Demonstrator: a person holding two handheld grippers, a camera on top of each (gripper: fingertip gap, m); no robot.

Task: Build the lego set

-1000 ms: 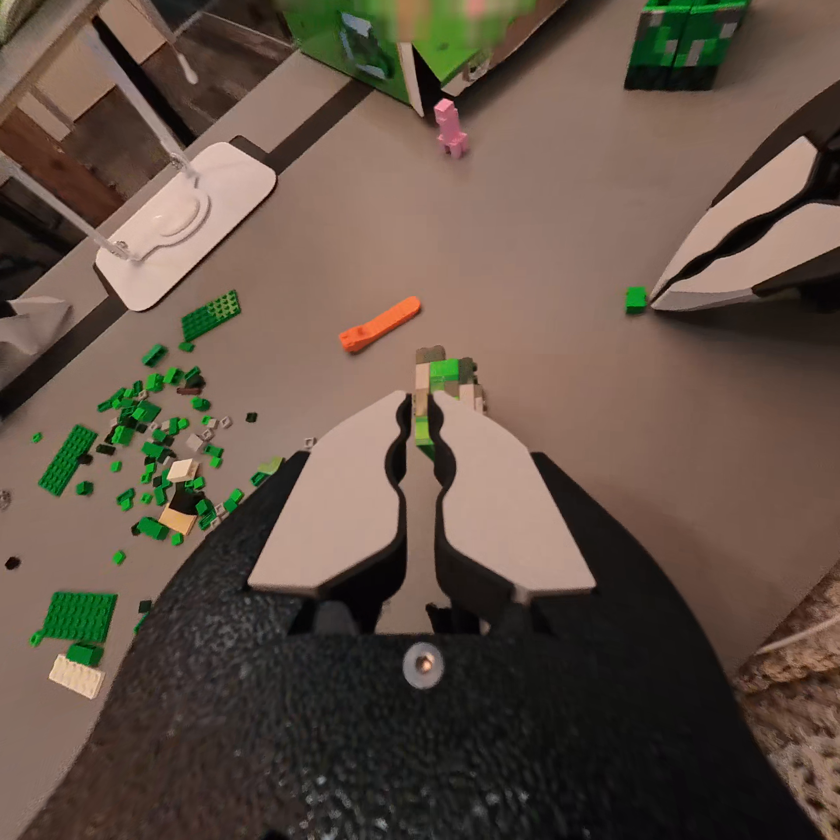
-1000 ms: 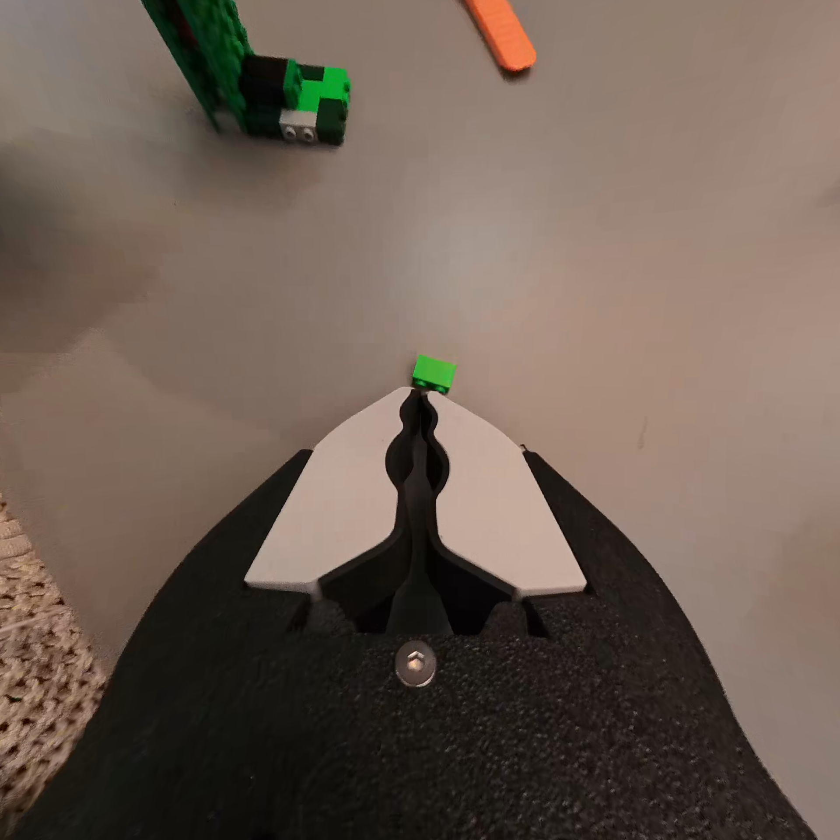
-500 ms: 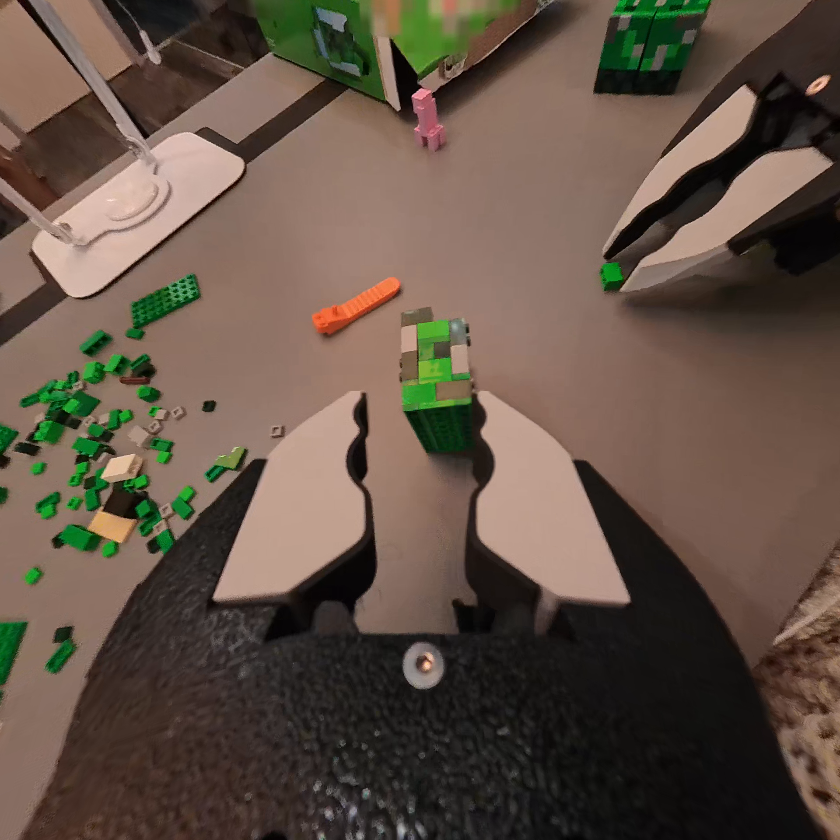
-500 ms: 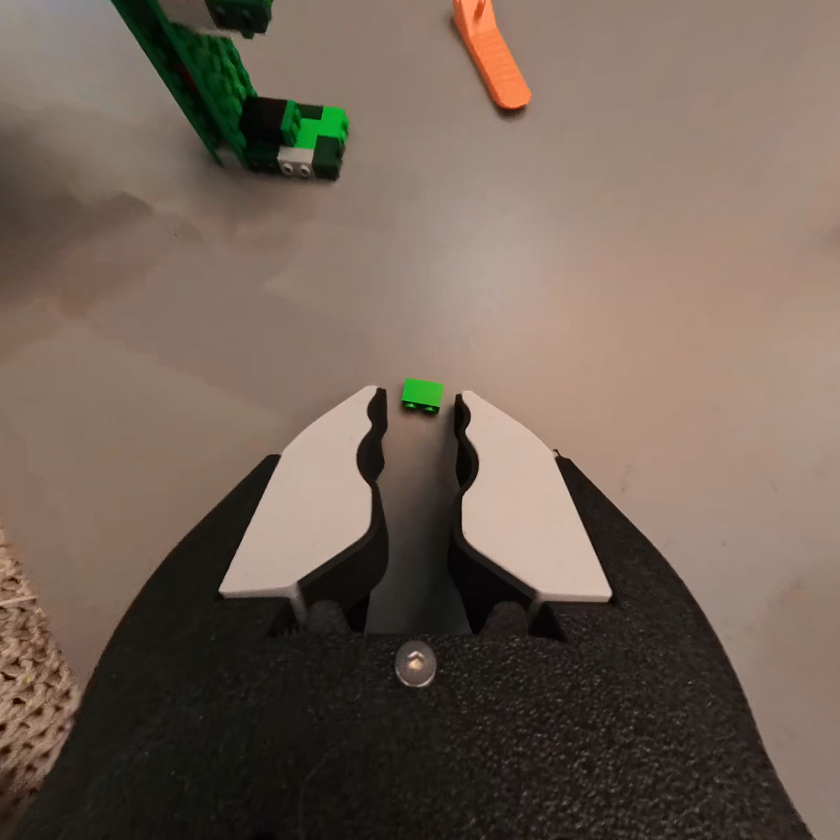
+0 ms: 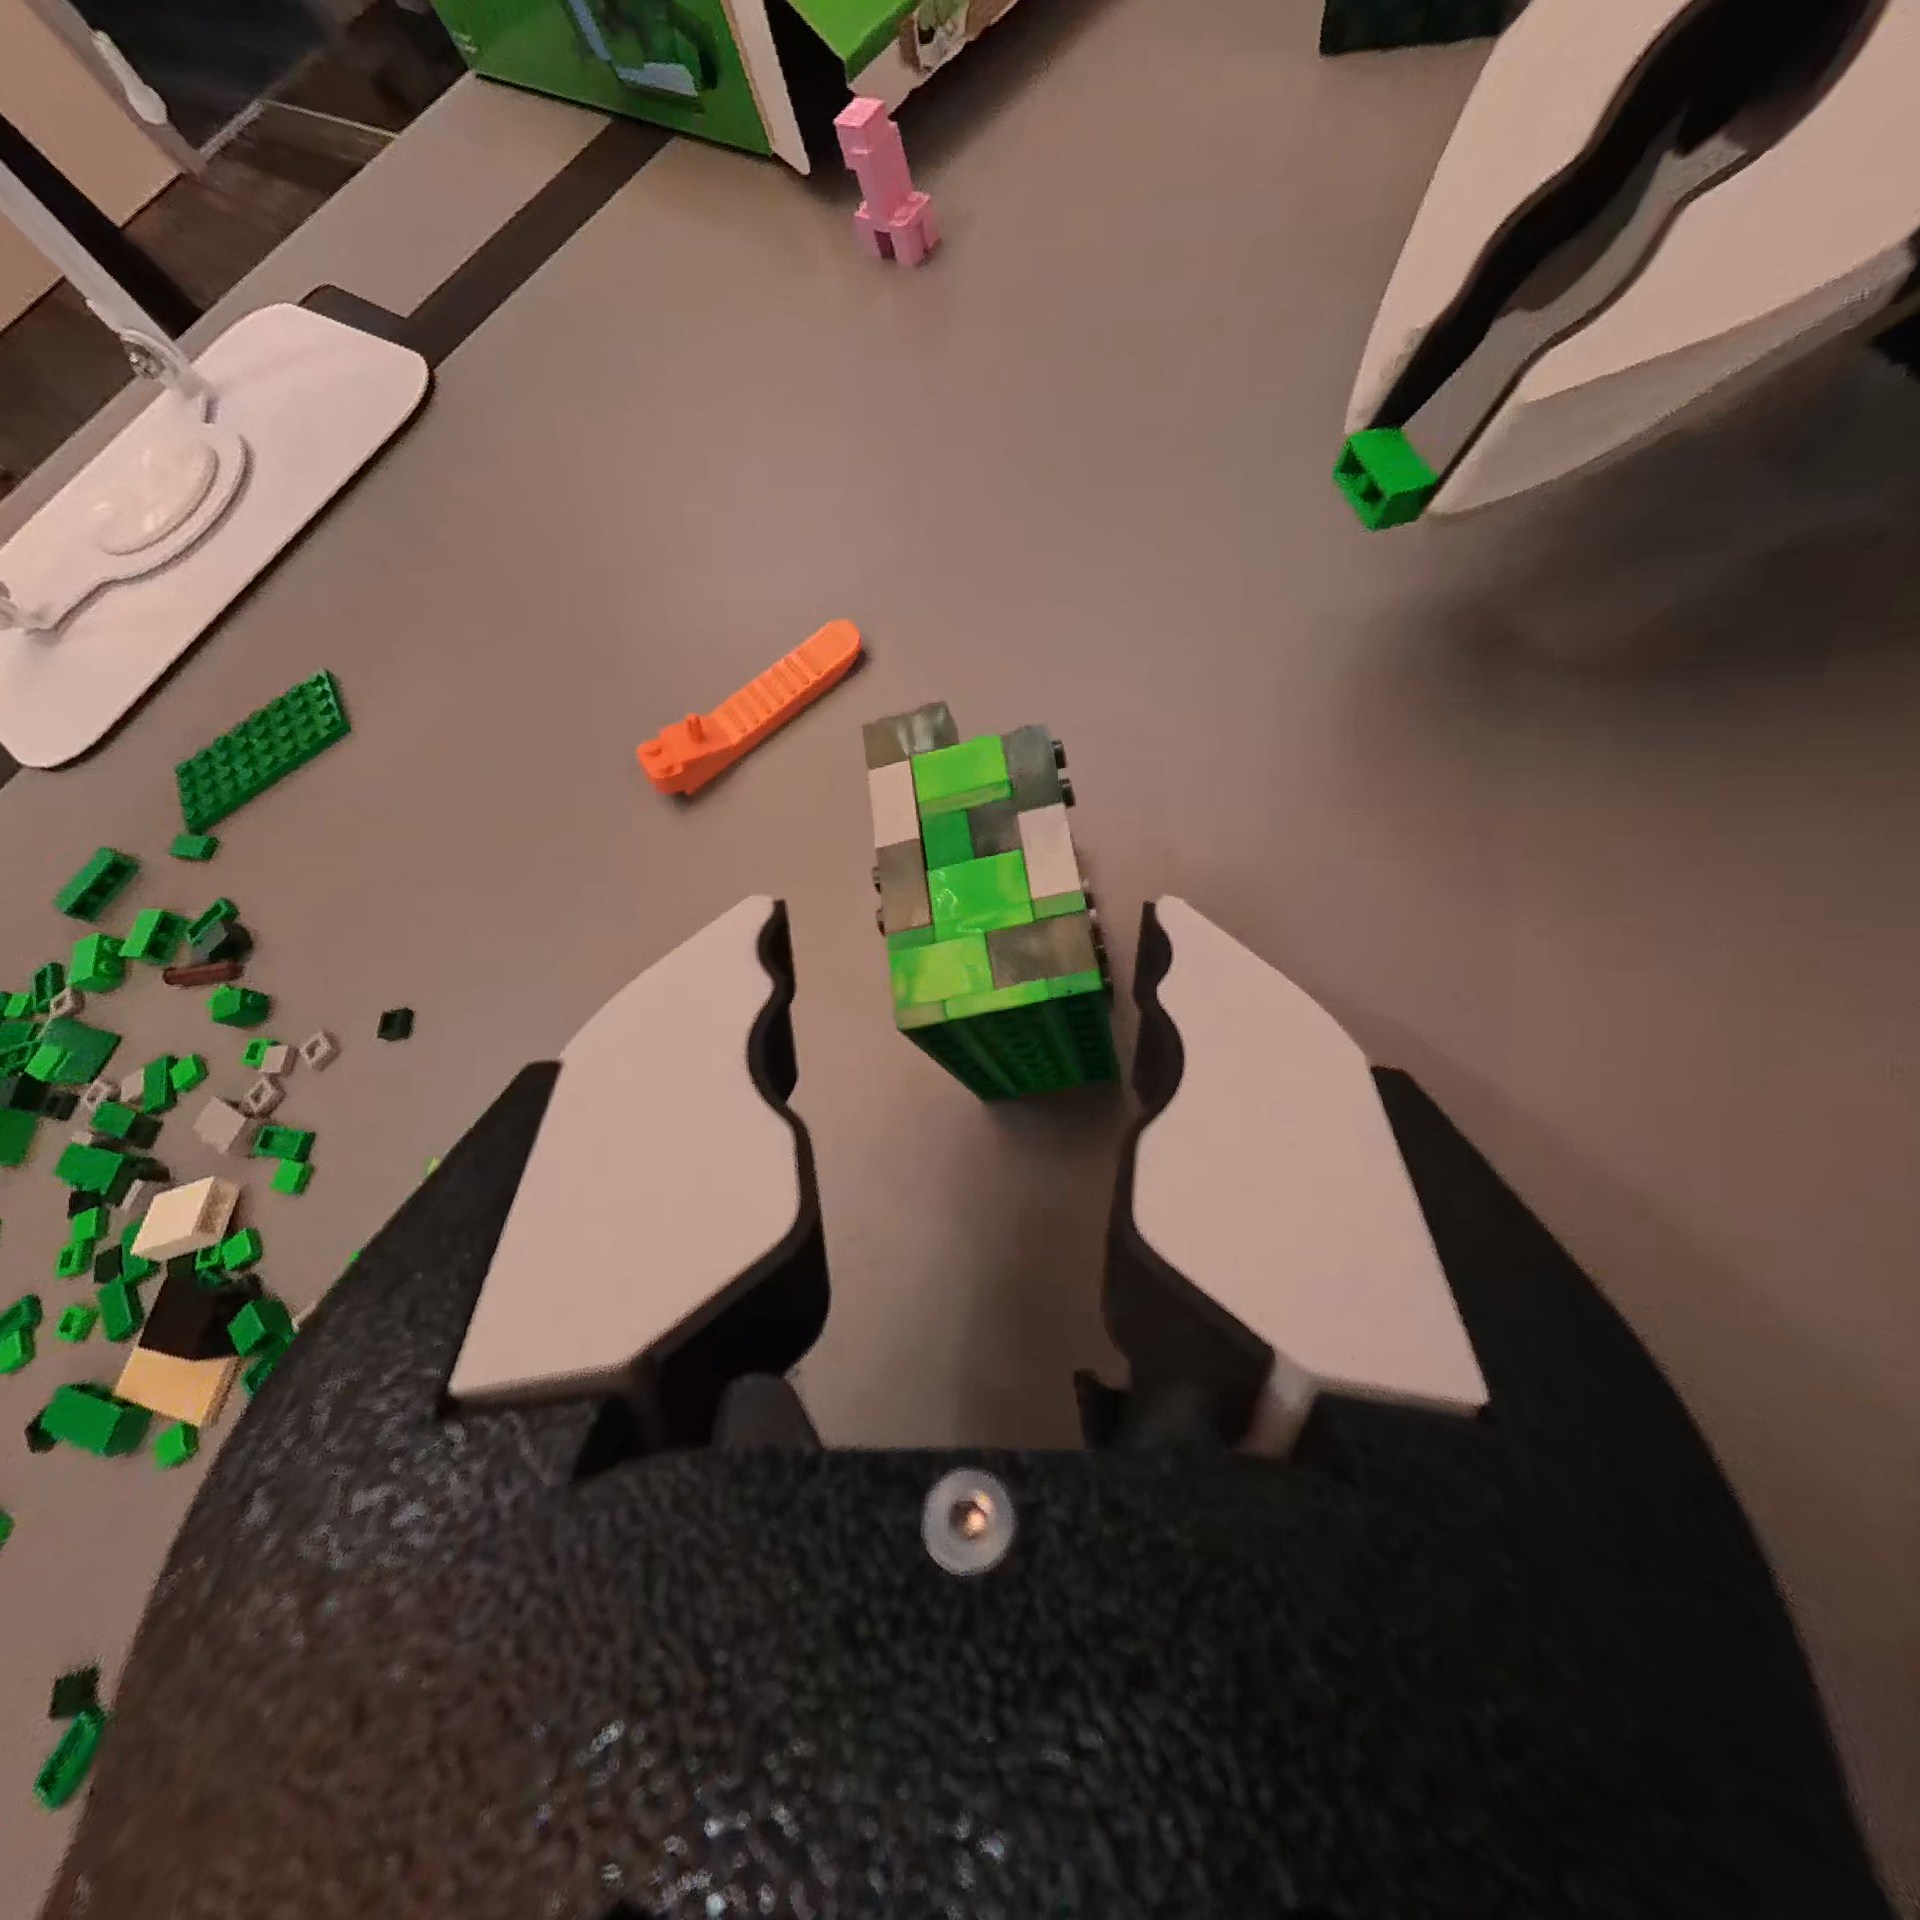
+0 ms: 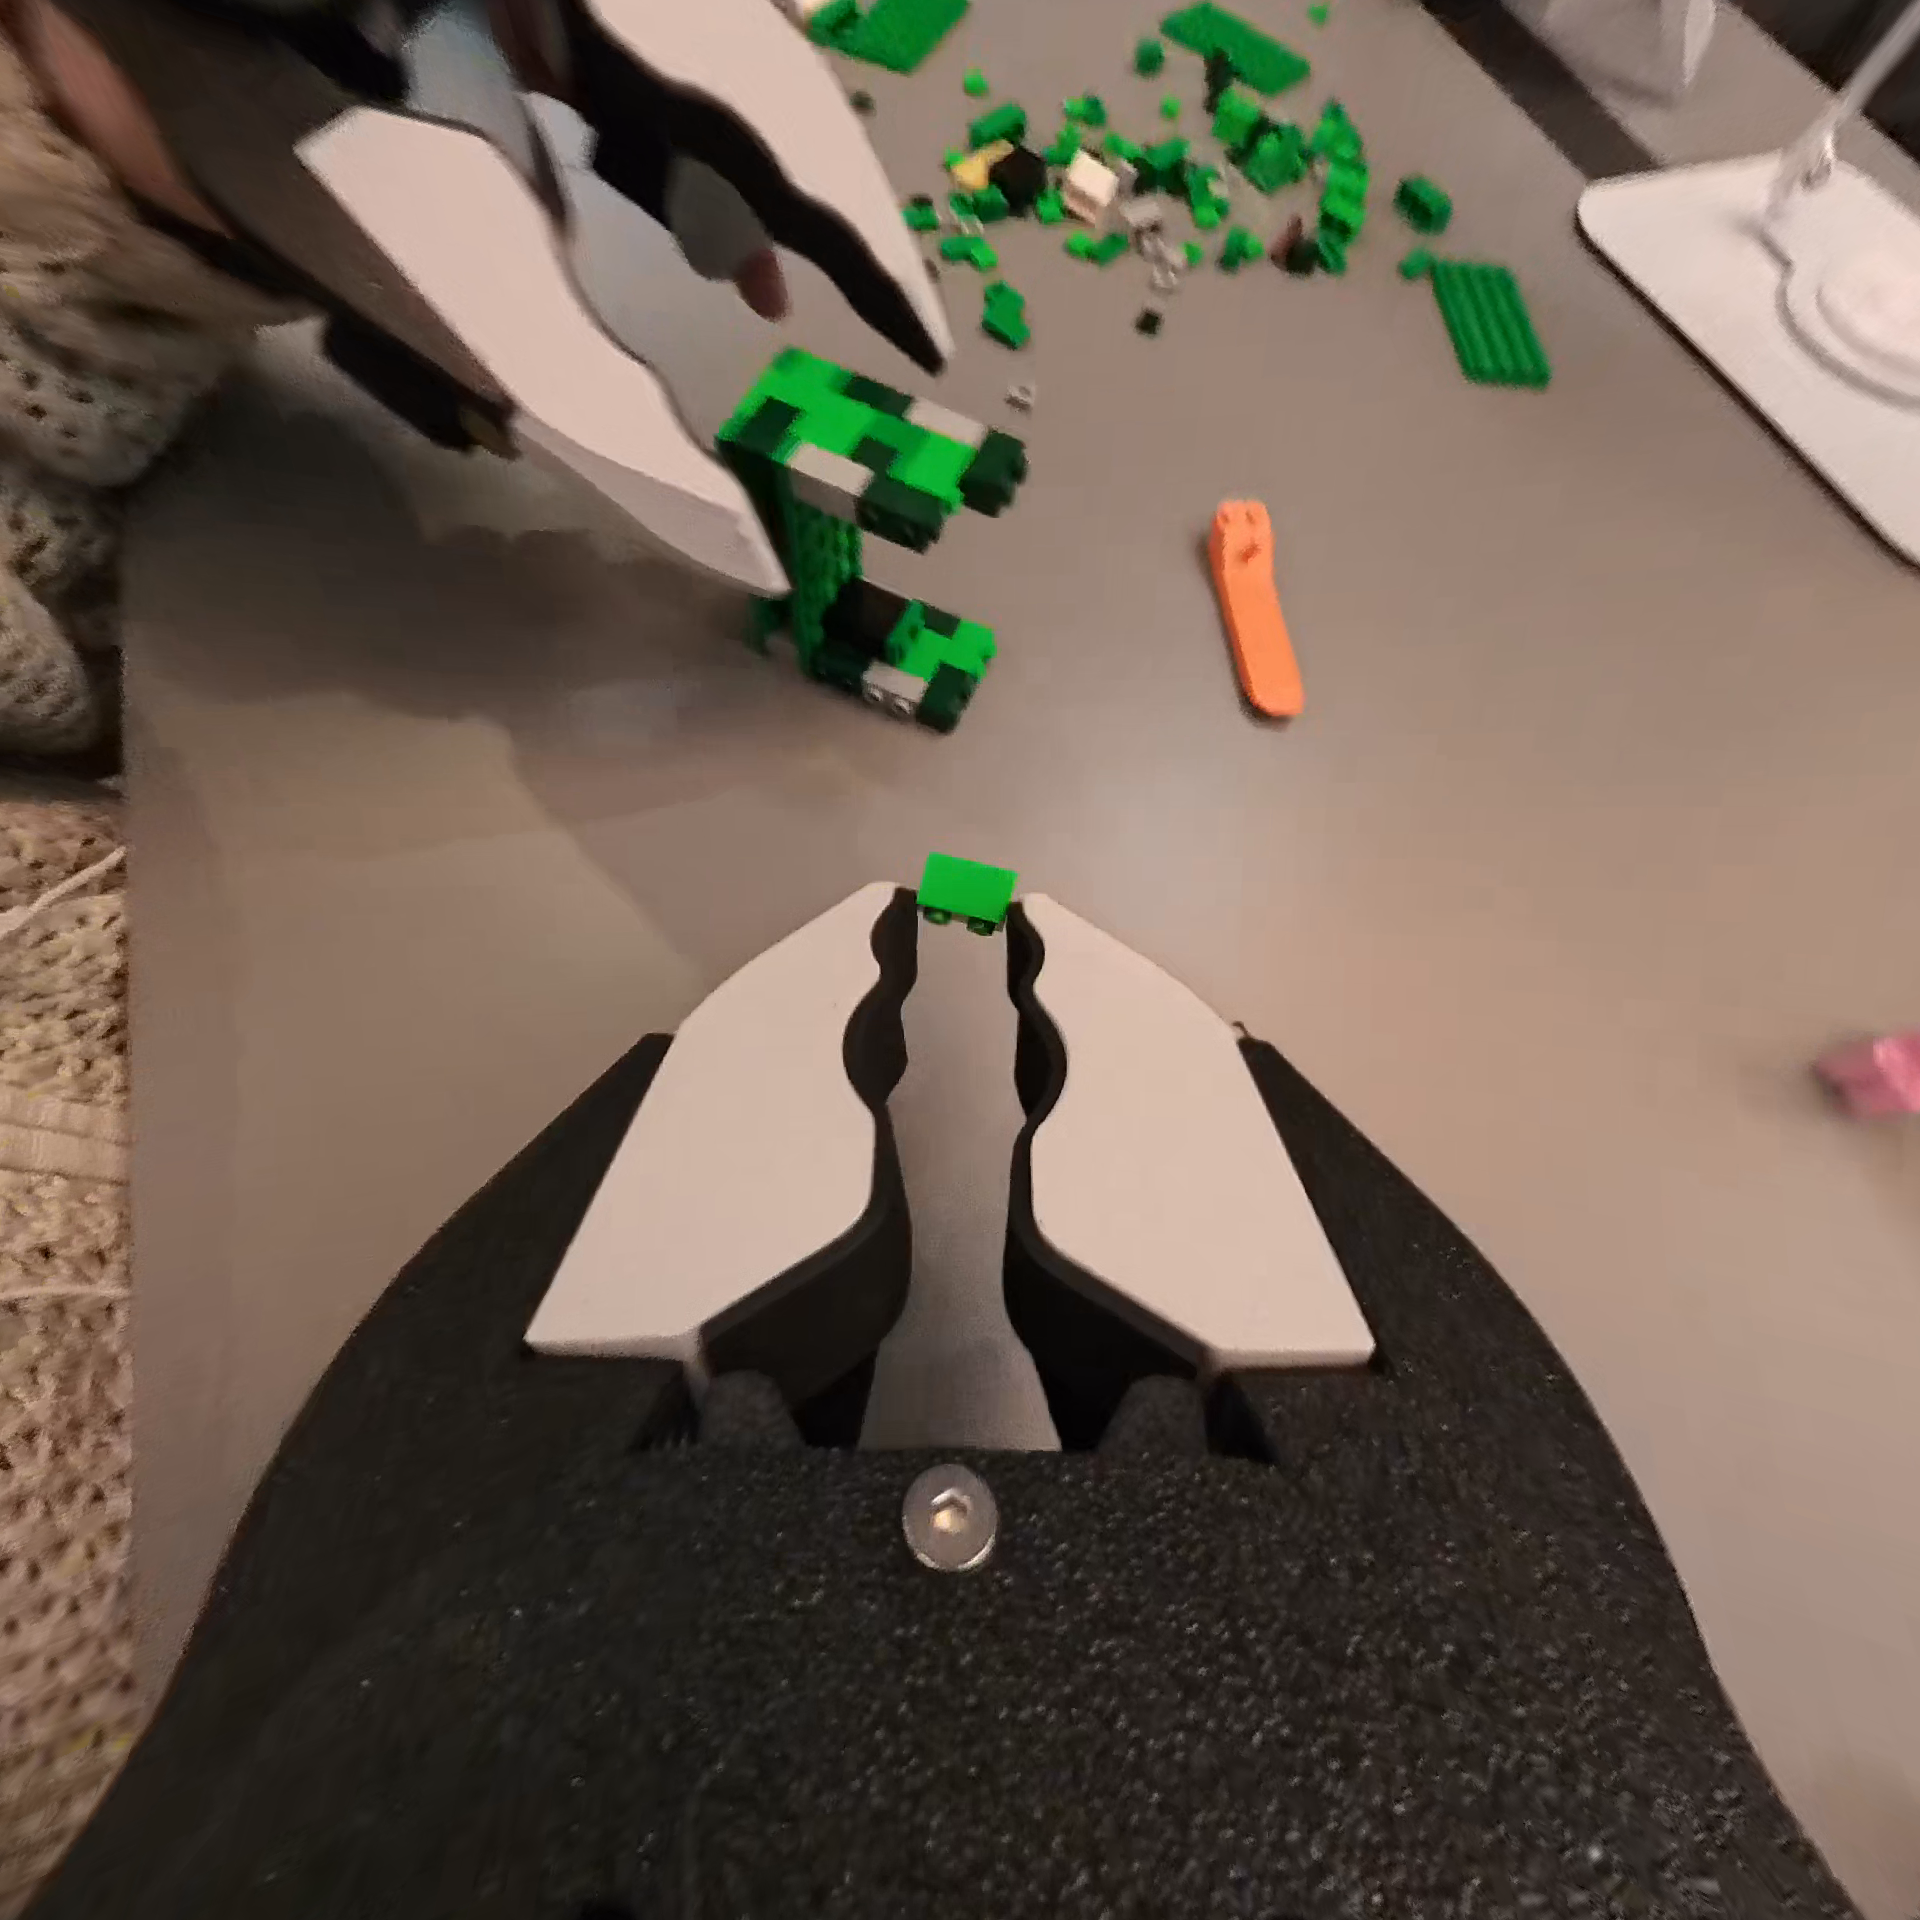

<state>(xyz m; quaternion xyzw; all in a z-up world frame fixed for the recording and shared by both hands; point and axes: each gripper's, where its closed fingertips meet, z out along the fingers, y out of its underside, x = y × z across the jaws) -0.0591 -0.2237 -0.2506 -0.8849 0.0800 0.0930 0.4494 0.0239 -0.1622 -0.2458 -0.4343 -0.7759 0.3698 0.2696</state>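
A green and grey lego assembly (image 5: 987, 904) stands on the grey table (image 5: 1299, 831): an upright green plate with blocks jutting from it. It also shows in the right wrist view (image 6: 883, 468). My left gripper (image 5: 966, 920) is open, with its fingertips on either side of the assembly's near end, not gripping it. My right gripper (image 6: 961, 906) is shut on a small green brick (image 6: 968, 891) at its fingertips, a little above the table. The left wrist view shows the right gripper (image 5: 1403, 457) at the far right with that brick (image 5: 1387, 480).
An orange brick separator (image 5: 748, 707) lies left of the assembly. A pile of loose green bricks and plates (image 5: 135, 1143) is at the left. A white stand base (image 5: 187, 499), a pink figure (image 5: 888, 187) and a green box (image 5: 623, 52) are farther back. Knitted fabric (image 6: 52, 1143) borders the table. The left tips stand about 11 centimeters off the orange brick separator (image 5: 748, 707). Seen from the right wrist view (image 6: 1256, 604) as well.
My left gripper opened and let go of the assembly, which now stands free. My right gripper opened around the small green brick, then shut on it and lifted it.
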